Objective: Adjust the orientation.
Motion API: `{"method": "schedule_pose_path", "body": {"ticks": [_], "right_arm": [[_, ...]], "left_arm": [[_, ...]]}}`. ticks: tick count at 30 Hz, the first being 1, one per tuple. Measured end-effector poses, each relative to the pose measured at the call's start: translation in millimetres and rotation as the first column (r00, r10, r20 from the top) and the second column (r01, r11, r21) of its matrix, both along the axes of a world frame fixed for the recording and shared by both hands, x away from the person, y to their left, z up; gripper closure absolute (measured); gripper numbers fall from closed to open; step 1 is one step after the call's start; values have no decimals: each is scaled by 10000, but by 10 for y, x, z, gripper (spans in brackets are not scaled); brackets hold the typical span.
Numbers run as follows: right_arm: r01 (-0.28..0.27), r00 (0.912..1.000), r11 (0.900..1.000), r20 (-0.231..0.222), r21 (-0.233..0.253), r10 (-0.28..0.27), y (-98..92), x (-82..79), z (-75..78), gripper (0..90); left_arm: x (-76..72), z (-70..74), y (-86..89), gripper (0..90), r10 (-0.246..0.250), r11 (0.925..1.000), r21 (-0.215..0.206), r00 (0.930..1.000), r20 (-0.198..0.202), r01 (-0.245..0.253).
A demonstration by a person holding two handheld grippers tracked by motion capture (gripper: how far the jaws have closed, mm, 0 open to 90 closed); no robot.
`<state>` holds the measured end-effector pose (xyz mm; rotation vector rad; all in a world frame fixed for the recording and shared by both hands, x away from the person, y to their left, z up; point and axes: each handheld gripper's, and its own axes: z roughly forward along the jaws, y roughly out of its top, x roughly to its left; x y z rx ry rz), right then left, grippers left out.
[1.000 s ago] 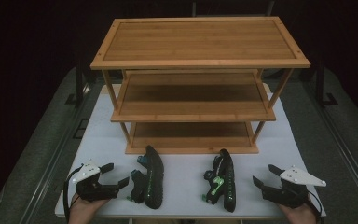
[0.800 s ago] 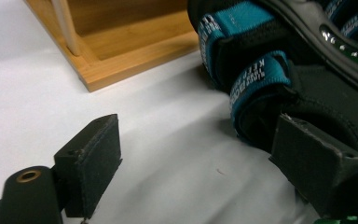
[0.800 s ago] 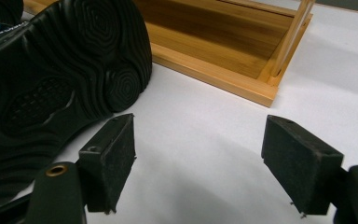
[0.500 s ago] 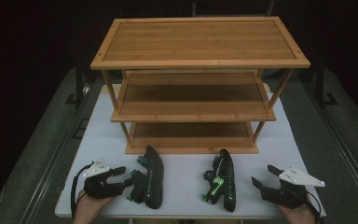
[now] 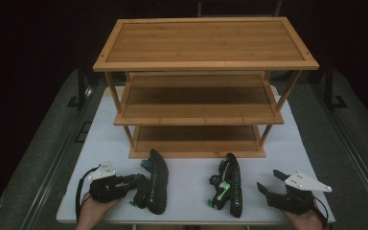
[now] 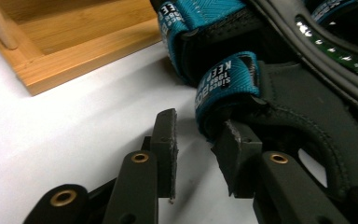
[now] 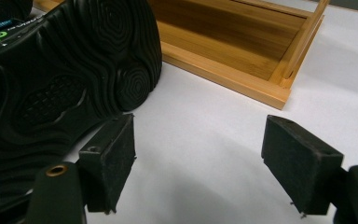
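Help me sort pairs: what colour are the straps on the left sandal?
Teal with white lettering, clearest in the left gripper view.

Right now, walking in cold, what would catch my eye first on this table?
Probably the three-tier bamboo shelf rack standing at the back of the white table. In front of it lie two black sandals on their sides, one with teal straps at the left gripper, one with green trim near the open right gripper.

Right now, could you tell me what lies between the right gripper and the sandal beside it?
In the high view, bare white table lies between the right gripper and the green-trimmed sandal.
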<state>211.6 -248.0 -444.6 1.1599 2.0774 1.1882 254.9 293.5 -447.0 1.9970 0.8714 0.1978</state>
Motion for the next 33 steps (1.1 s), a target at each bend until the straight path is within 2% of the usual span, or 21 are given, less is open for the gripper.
{"method": "schedule_pose_path", "body": {"ticks": [5, 9, 21, 27, 33], "right_arm": [[-13, 10000, 10000, 8, 1, 13, -2, -3, 2, 253], [-23, 10000, 10000, 36, 15, 23, -7, -6, 4, 253], [-76, 10000, 10000, 10, -42, 76, 16, -2, 1, 253], [-60, 10000, 10000, 31, -26, 60, 16, -4, 3, 253], [-85, 9999, 9999, 69, -59, 86, 26, -7, 6, 253]], "left_arm": [[-6, -10, -48, 699, -185, 9996, 213, 9998, 51, 184], [-2, -13, -61, 700, -258, 9995, 172, 9997, 29, 257], [9, 108, -148, 699, -616, 9966, -519, 9973, 396, 636], [33, 161, -193, 691, -836, 9918, -924, 9952, 504, 880], [82, 195, -289, 672, -949, 9896, -1033, 9940, 537, 1000]]}}
